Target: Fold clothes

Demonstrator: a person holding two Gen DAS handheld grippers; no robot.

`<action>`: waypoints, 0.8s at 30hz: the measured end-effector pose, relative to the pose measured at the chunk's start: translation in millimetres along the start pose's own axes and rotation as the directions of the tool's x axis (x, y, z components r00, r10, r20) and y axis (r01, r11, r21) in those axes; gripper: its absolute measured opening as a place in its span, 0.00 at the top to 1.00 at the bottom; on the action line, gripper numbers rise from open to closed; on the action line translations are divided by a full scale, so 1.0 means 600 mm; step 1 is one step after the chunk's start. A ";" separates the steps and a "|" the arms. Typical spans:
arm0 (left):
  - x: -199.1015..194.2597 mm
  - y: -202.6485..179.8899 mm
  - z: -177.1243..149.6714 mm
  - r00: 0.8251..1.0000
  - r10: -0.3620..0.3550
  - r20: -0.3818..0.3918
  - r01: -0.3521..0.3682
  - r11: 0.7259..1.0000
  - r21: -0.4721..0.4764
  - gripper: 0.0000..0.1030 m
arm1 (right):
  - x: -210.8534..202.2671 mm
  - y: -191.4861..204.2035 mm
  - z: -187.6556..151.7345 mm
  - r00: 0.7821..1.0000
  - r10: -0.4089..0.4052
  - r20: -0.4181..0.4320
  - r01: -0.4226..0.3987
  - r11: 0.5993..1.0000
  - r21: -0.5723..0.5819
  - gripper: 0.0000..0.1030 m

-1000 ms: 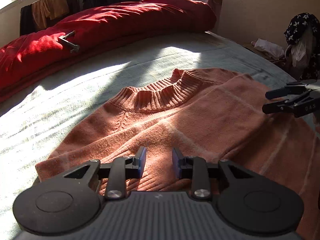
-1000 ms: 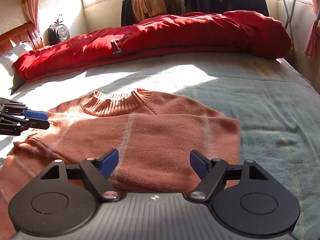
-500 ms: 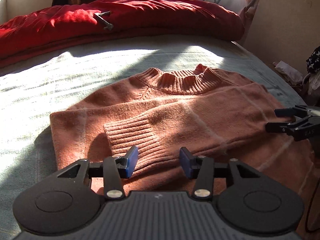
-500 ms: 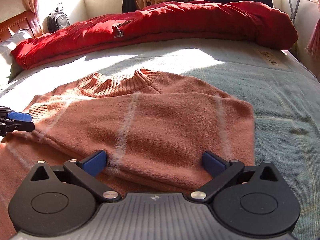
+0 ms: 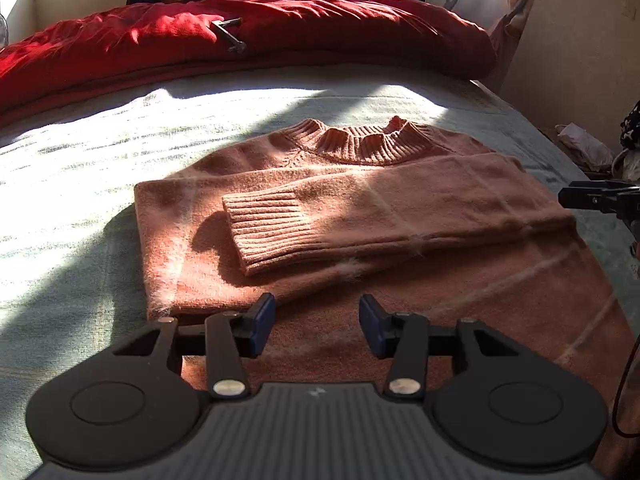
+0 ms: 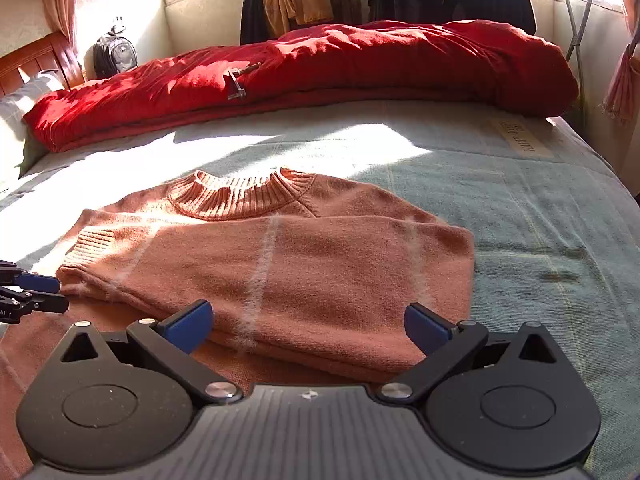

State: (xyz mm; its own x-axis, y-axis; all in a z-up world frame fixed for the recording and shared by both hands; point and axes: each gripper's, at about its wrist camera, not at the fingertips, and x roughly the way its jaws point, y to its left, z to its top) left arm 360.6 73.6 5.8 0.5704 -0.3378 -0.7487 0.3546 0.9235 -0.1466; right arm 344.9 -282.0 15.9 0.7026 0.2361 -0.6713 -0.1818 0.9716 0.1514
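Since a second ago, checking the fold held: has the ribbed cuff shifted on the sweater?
Cannot tell: the camera itself moved; the ribbed cuff lies across the sweater.

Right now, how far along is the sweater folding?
Partly done: a sleeve lies folded across the sweater chest on the bed. Nothing is in hand; left gripper and right gripper stand open, having just let go. The body is still unfolded.

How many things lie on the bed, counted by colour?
Salmon-pink: 1, the sweater
Red: 1, the rolled duvet
Metallic grey: 1, a small tool lying on the duvet
Total: 3, all on the pale green bed cover
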 end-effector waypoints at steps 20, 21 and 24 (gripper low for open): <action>-0.029 -0.015 -0.085 0.997 0.078 -0.020 -0.080 0.994 -0.070 0.33 | 0.267 0.000 0.135 0.984 0.140 -0.110 -0.138 0.990 0.029 0.00; -0.024 -0.014 -0.087 0.996 0.084 -0.025 -0.086 0.994 -0.071 0.33 | 0.273 -0.002 0.138 0.985 0.133 -0.106 -0.132 0.991 0.015 0.00; -0.017 -0.014 -0.088 0.995 0.093 -0.024 -0.094 0.994 -0.059 0.31 | 0.264 0.003 0.161 0.986 0.112 -0.121 -0.113 0.994 0.000 0.00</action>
State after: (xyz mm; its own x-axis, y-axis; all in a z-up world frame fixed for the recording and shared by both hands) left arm 312.5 79.0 -19.3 0.5830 -0.2463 -0.7743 0.2553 0.9602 -0.1132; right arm 522.4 -241.0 -20.2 0.5892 0.3395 -0.7332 -0.2595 0.9389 0.2263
